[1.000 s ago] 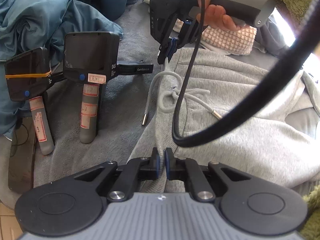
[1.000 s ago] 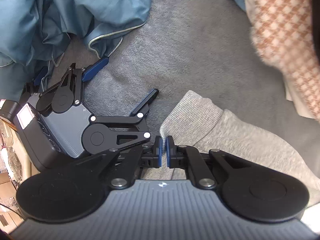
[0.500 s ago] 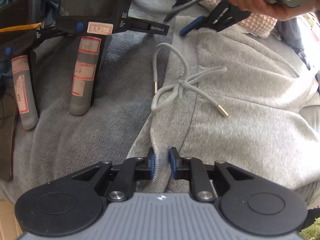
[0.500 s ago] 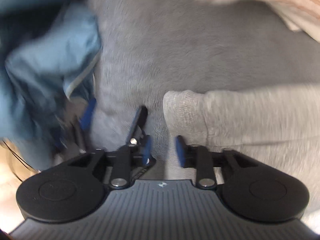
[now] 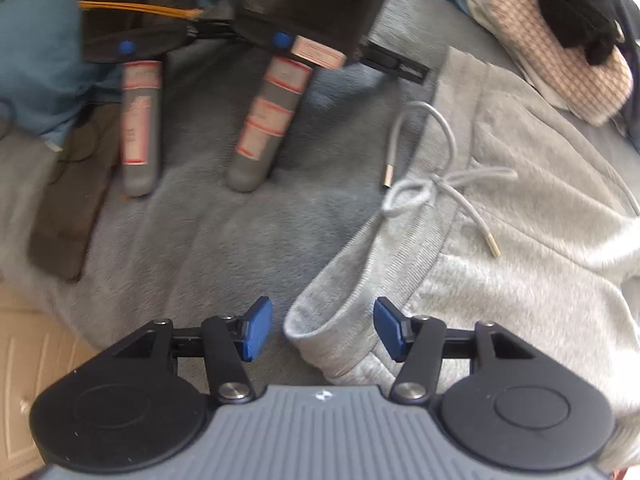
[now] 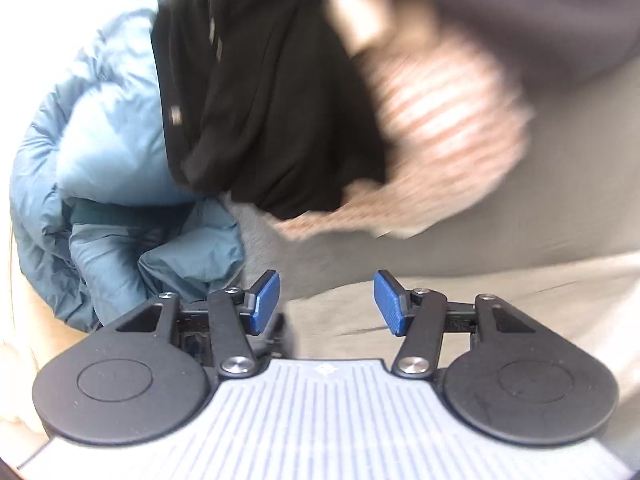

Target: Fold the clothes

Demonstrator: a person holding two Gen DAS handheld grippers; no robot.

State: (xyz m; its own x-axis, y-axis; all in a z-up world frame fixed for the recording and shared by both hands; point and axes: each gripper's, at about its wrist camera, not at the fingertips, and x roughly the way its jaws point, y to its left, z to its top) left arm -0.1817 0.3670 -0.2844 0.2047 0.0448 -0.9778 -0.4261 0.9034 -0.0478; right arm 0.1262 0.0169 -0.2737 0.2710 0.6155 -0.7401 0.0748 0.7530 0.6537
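Note:
Light grey sweatpants [image 5: 520, 240] lie on the grey blanket [image 5: 220, 232], with a ribbed waistband and a tied drawstring [image 5: 432, 188] facing left. My left gripper [image 5: 323, 328] is open, and the near corner of the waistband lies loose between its blue pads. My right gripper [image 6: 327, 300] is open and empty, raised over the edge of the grey fabric [image 6: 500, 292]; its view is blurred. Ahead of it are a black garment [image 6: 256, 100] and a pink checked garment [image 6: 432, 120].
Two spare handheld grippers [image 5: 272, 92] with taped handles lie on the blanket at the upper left. A blue puffy jacket [image 6: 92, 168] is bunched on the left. The pink checked garment [image 5: 560, 52] and black cloth [image 5: 576, 4] sit beyond the sweatpants. The blanket edge and wooden floor [image 5: 24, 360] are at lower left.
Both grippers opened and let go of the waistband. The left pulled back a little. The right swung away from the waistband corner toward the black and pink garments.

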